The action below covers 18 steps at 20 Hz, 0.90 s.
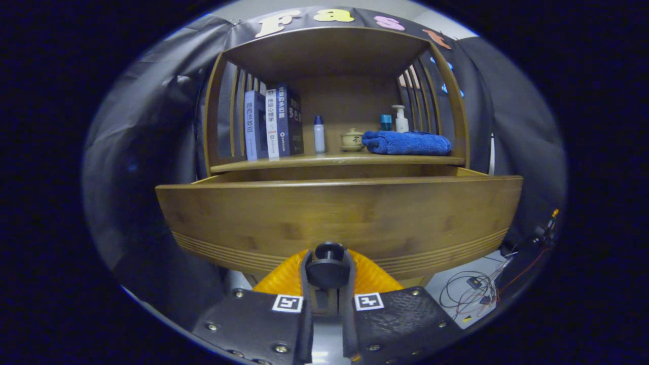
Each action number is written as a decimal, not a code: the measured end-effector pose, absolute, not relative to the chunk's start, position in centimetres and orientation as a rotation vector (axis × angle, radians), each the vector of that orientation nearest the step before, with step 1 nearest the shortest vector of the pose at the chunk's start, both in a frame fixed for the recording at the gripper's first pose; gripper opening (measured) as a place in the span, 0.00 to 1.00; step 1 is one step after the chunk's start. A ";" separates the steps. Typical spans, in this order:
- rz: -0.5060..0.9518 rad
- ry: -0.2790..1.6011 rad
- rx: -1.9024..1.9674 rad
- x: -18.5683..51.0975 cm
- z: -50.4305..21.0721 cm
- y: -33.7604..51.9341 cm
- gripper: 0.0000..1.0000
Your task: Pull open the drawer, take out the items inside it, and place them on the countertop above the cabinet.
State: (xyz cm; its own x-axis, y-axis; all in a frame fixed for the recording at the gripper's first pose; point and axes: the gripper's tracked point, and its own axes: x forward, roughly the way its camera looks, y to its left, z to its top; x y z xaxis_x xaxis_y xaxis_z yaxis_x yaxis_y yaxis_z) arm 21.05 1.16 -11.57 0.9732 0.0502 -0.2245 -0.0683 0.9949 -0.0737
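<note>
Your gripper is pinching the dark round knob of the drawer, both fingers pressing its sides. Its wooden front is standing out from the cabinet, under the countertop carrying books and a blue towel.

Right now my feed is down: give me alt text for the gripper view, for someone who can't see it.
The gripper is shut on the round dark drawer knob, and the wooden drawer stands partly pulled out of the cabinet. Above it, the shelf holds upright books, a small bottle, a lidded cup, a folded blue towel and a pump bottle.
</note>
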 end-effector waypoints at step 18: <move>-0.021 0.354 -0.061 19.8 -8.9 0.0 0.74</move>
State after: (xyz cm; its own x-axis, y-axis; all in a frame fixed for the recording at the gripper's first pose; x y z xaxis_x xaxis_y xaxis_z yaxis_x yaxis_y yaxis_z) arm 19.79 -0.05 -8.86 0.9379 -0.0315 -0.3454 0.0102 0.9979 -0.0633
